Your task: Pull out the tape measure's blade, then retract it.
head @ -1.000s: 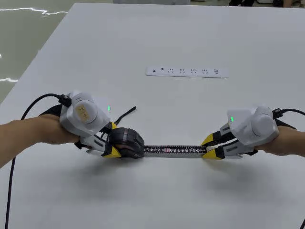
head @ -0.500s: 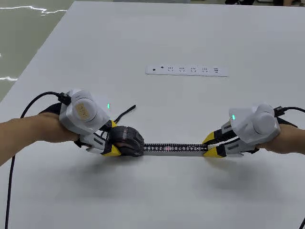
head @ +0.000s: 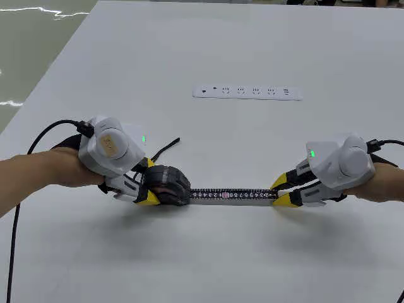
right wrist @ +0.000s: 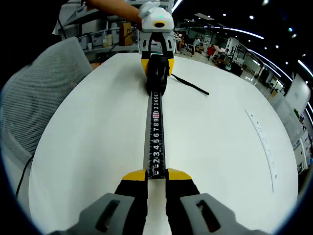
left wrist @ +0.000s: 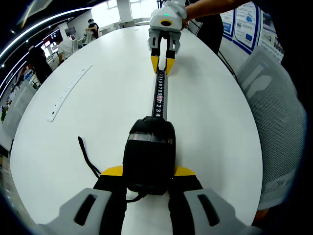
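A black tape measure case (head: 168,186) rests on the white table, and my left gripper (head: 148,185) is shut on it. In the left gripper view the case (left wrist: 148,154) sits between the yellow-tipped jaws. The numbered blade (head: 232,194) runs out of the case to the right, lying flat along the table. My right gripper (head: 279,191) is shut on the blade's end. In the right gripper view the blade (right wrist: 155,134) stretches away to the case (right wrist: 157,70), with the jaws pinching its near end (right wrist: 154,172). A black wrist strap (head: 165,150) trails behind the case.
A white power strip (head: 247,93) lies flat on the table (head: 208,50) farther back, at centre. A black cable (head: 16,227) runs from the left gripper off the near edge. A mesh chair (left wrist: 274,112) stands beside the table. People stand in the room far behind.
My right gripper has moved a little to the right, drawing the blade slightly farther out of the case. The left gripper and case have stayed put.
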